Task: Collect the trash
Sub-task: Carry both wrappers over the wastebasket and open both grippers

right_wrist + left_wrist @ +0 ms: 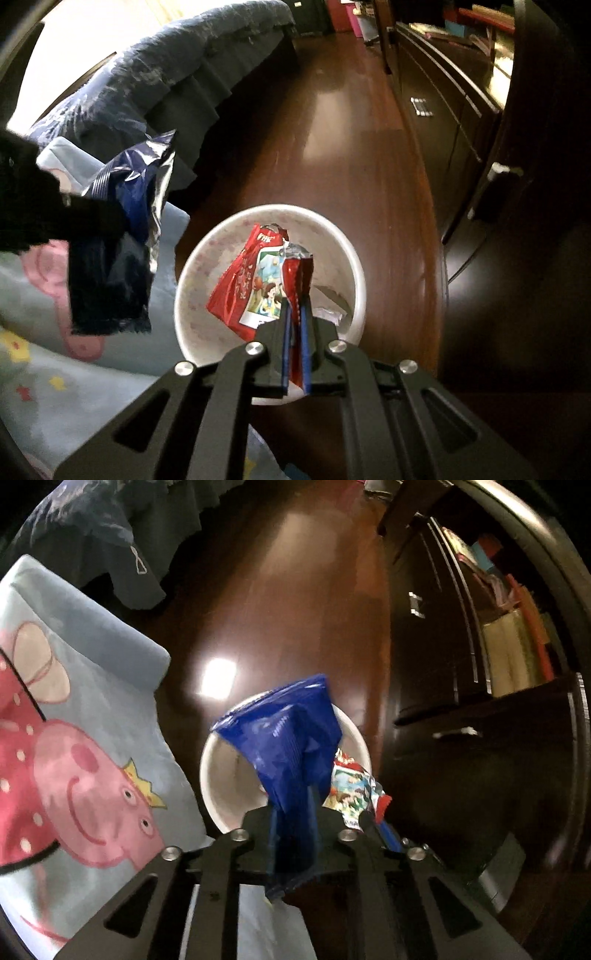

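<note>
Blue wrapper (291, 753) pinched in left hand-held gripper (293, 812), seemingly over bin (218, 775).

Pale blue cartoon-pig blanket (85, 716) lies left of the jaws. Dark blue ruffled bedspread (177, 70) hangs beyond it, upper left. Glossy brown wood floor (343, 147) runs ahead. Dark drawer cabinet (443, 686) stands right.

Blue wrapper (291, 738), red wrapper (255, 284) above bin (354, 266)

Left gripper (293, 808): matte black linkage arms, triangular cut-outs, round silver screws. Right gripper (295, 314): identical black frame, blue pads (305, 332) lining both fingers.
</note>
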